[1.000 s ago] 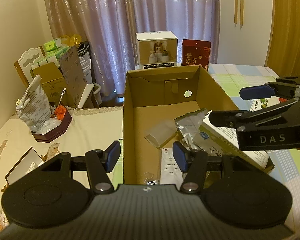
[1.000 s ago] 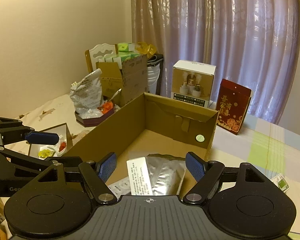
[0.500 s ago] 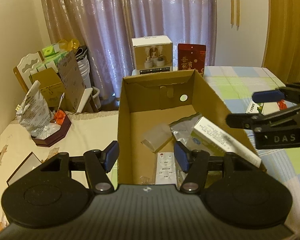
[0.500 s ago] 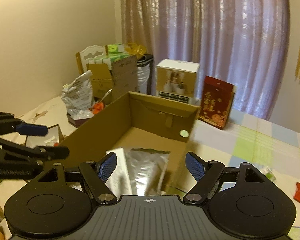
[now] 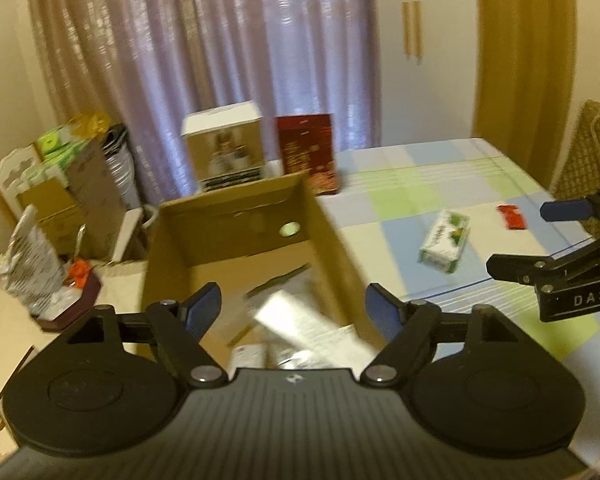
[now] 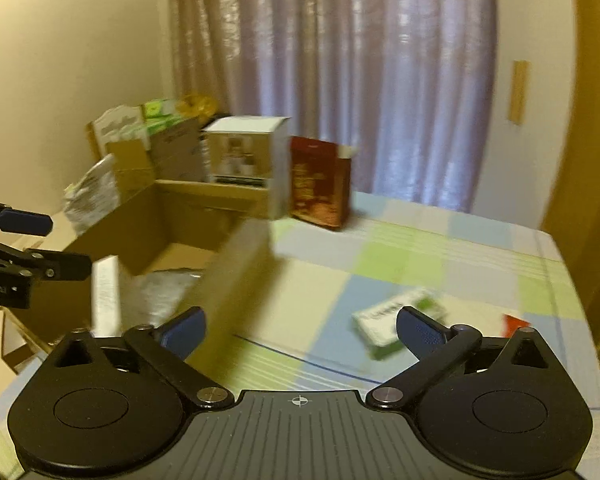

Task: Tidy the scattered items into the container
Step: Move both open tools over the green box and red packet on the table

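Mauve pleated curtains [image 5: 220, 60] across the back wall, with a pale checked cloth in green, blue and white over the worktop [image 5: 440, 184]. Toward the left of that cloth, an open brown cardboard box [image 5: 328, 248], the container here, holding a long white printed carton [image 5: 308, 324] lying aslant over silvery foil pouches [image 5: 288, 284], plus a small white pack [image 5: 248, 354] near the front wall. Blurred by motion, so finer print unreadable. Behind the box, a white carton with a picture on its face [image 5: 224, 148] and, just beside it, a dark red gift box [image 5: 308, 156], both upright. At far left, a crumpled silver bag [image 5: 24, 264] in a dark tray, and stacked brown cartons beyond.

Still out on the cloth, well apart from the box: a small white-and-green packet [image 5: 444, 242] lying flat, and farther right a small red sachet [image 5: 511, 216].

Left gripper [image 5: 294, 312] hanging above the near end of the box, blue-padded fingers [image 5: 204, 310] spread wide and empty. Right gripper [image 6: 300, 330] off to the right over the cloth, fingers [image 6: 420, 330] likewise released and holding nothing, the white-and-green packet [image 6: 396, 320] lying ahead, partly behind the right finger. Red sachet [image 6: 514, 324] near the cloth's right edge. Each gripper visible at the edge of the other's view.
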{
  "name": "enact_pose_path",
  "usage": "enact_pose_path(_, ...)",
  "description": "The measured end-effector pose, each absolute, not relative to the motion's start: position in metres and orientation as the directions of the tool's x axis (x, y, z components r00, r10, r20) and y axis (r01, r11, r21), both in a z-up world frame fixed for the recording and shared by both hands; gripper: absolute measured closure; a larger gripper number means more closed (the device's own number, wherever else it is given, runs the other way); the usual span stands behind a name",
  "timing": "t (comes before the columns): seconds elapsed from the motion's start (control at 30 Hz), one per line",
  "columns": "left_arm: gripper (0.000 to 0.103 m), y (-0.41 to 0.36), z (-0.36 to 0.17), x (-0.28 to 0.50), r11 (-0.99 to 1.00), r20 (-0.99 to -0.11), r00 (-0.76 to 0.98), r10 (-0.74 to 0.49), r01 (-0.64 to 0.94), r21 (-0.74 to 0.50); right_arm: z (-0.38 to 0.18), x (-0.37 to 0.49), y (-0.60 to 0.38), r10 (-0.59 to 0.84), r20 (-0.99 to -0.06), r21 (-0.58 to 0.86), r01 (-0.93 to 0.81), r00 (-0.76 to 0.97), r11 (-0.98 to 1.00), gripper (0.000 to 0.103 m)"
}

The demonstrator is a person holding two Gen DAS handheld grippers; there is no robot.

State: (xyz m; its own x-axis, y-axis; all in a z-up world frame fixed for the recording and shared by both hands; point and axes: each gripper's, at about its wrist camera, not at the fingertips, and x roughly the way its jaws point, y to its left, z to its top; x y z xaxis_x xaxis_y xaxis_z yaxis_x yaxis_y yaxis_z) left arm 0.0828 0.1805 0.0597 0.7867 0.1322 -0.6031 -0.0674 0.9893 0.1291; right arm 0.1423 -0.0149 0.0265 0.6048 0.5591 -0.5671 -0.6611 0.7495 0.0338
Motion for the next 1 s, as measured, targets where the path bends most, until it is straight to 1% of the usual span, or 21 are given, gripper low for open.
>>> enact_pose_path(0.23, 0.018, 0.124, 0.054, 0.115, 0.993, -0.605, 0.795, 0.041, 0.037, 0.115, 0.013, 0.174, -0.082, 0.474, -0.596, 0.04, -0.566, 0.648, 0.824, 0.0)
enact_pose_path(0.5, 0.015, 0.063, 0.013, 0.162, 0.987, -0.632, 0.774, -0.035, 0.127, 0.101, -0.006, 0.208, -0.135, 0.407, -0.626, 0.056, -0.483, 0.665, 0.874, 0.0)
enact_pose_path(0.7, 0.014, 0.035, -0.025, 0.201, 0.981, -0.659, 0.75, -0.054, 0.164, 0.106, -0.024, 0.235, -0.153, 0.372, -0.648, 0.065, -0.438, 0.665, 0.897, 0.0)
enact_pose_path(0.93, 0.014, 0.016, -0.066, 0.243, 0.976, -0.685, 0.726, -0.052, 0.183, 0.119, -0.048, 0.263, -0.166, 0.352, -0.672, 0.078, -0.411, 0.652, 0.908, 0.0)
enact_pose_path(1.0, 0.012, 0.012, -0.075, 0.253, 0.975, -0.686, 0.726, -0.038, 0.179, 0.136, -0.057, 0.272, -0.168, 0.344, -0.682, 0.076, -0.405, 0.646, 0.911, 0.0)
